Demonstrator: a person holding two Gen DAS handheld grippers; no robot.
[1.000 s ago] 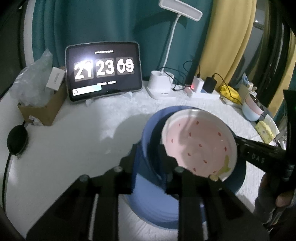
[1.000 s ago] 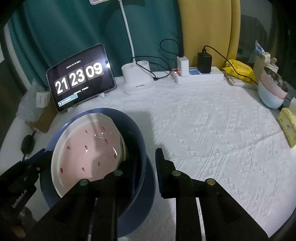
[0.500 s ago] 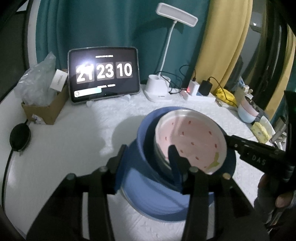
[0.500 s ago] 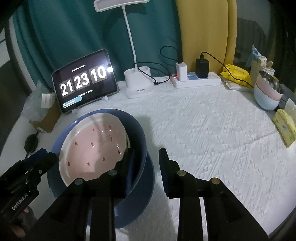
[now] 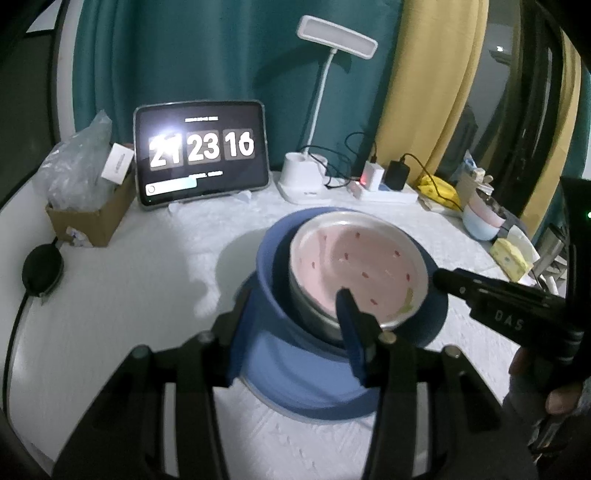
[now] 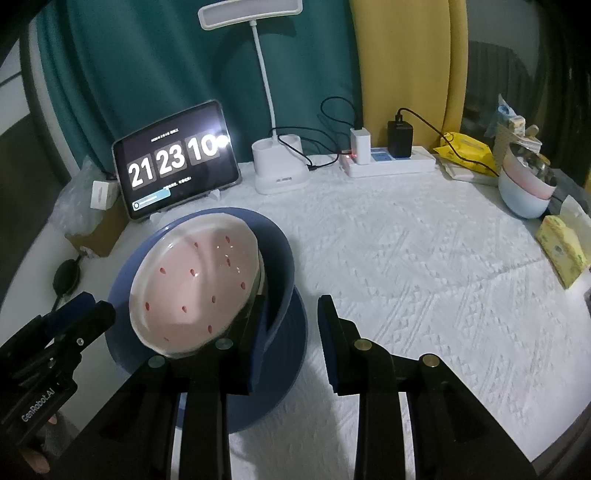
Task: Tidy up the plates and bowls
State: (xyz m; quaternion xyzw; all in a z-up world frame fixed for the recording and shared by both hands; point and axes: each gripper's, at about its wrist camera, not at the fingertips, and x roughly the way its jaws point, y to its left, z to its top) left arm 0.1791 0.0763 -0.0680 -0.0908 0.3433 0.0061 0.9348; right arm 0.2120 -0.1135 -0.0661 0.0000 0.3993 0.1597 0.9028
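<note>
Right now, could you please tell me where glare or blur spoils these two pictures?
Left wrist view: the tablet glares over its first digits and the last digit smears; corners go dark. Right wrist view: glare flares at the tablet's right edge; the lamp is cut off.

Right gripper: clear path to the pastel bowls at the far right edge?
Probably yes. Between the right gripper and the pastel bowls lies only bare tablecloth; its open jaws straddle the blue bowl rim.

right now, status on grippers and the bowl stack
Left hand-held gripper open, straddling blue bowl wall. Right hand-held gripper open, same. Pink plate tilted on top. Nothing in the way.
</note>
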